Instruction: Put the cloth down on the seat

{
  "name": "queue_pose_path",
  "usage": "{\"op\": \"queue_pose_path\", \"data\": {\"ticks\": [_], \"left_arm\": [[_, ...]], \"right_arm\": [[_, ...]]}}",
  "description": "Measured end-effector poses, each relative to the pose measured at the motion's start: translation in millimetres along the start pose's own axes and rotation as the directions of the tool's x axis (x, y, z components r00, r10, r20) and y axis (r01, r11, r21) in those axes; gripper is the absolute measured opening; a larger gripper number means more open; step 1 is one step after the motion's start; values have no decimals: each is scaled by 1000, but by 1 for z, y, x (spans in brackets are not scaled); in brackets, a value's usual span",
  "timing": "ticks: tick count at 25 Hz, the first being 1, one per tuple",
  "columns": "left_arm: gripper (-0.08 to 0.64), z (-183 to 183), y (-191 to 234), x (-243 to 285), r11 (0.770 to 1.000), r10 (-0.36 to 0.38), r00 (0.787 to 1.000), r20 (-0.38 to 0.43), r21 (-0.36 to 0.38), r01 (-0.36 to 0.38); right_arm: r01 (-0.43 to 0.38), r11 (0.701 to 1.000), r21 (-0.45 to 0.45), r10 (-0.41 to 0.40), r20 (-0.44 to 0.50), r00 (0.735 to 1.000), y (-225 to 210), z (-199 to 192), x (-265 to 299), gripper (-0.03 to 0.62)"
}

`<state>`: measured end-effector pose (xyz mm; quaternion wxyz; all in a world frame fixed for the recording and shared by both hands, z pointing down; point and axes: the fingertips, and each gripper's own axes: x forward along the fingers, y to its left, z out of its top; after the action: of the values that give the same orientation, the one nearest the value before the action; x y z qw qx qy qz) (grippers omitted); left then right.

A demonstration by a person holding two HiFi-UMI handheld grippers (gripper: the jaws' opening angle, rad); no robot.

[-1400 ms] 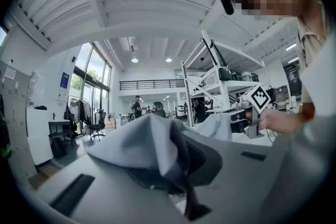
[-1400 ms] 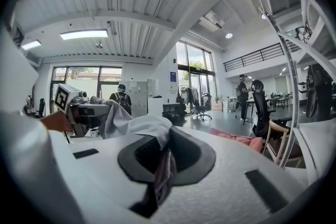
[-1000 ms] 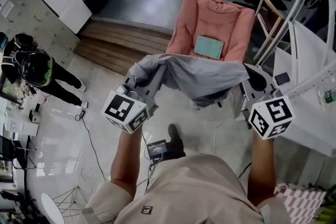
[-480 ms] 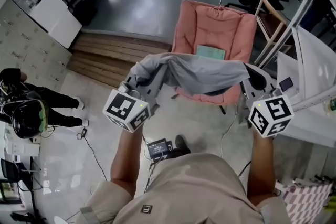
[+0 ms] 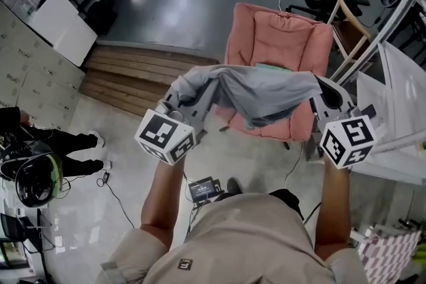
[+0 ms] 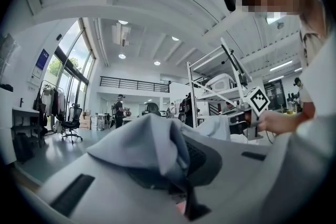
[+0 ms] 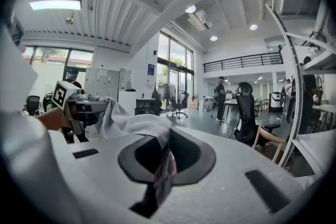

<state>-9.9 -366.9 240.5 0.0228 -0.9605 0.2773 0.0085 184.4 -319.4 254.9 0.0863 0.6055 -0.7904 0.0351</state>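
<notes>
Grey cloth (image 5: 256, 93), pinched at both ends! The left gripper (image 5: 176, 100) has its jaws clamped tight on one bunched corner. The right gripper (image 5: 321, 93) is closed just as firmly on the opposite corner, a thin fold of fabric squeezed in its grip. Between them the cloth hangs in a soft, sagging swag, creased and matte, a light fabric that should drape wherever it lands. It's up in the air, stretched across the front of the pink seat (image 5: 279, 36), not yet resting on it.

That chair is a padded, quilted shell with plump sides and a cushioned back. A small pale-green flat item (image 5: 269, 66) peeks out on it just above the cloth's edge.

So this looks like the carry-and-approach step. Next, I'd say, both grippers need to go forward over the cushion, lower together, then part their jaws so the cloth settles. Beyond lie wooden steps (image 5: 133, 73) and a glossy grey floor (image 5: 193, 3).
</notes>
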Motion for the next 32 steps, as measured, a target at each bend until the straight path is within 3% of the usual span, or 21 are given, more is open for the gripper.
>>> {"op": "queue_pose_path", "data": {"ticks": [10, 22, 32], "left_arm": [[18, -15, 69, 27, 999, 46, 999, -15, -24, -46], [18, -79, 155, 112, 982, 171, 979, -108, -67, -179], [18, -135, 221, 148, 963, 204, 966, -160, -147, -228]], "right_arm": [[-43, 999, 4, 43, -12, 999, -13, 1, 85, 5], [-180, 983, 39, 182, -59, 982, -77, -41, 228, 5], [-213, 975, 61, 218, -105, 970, -95, -73, 318, 5]]}}
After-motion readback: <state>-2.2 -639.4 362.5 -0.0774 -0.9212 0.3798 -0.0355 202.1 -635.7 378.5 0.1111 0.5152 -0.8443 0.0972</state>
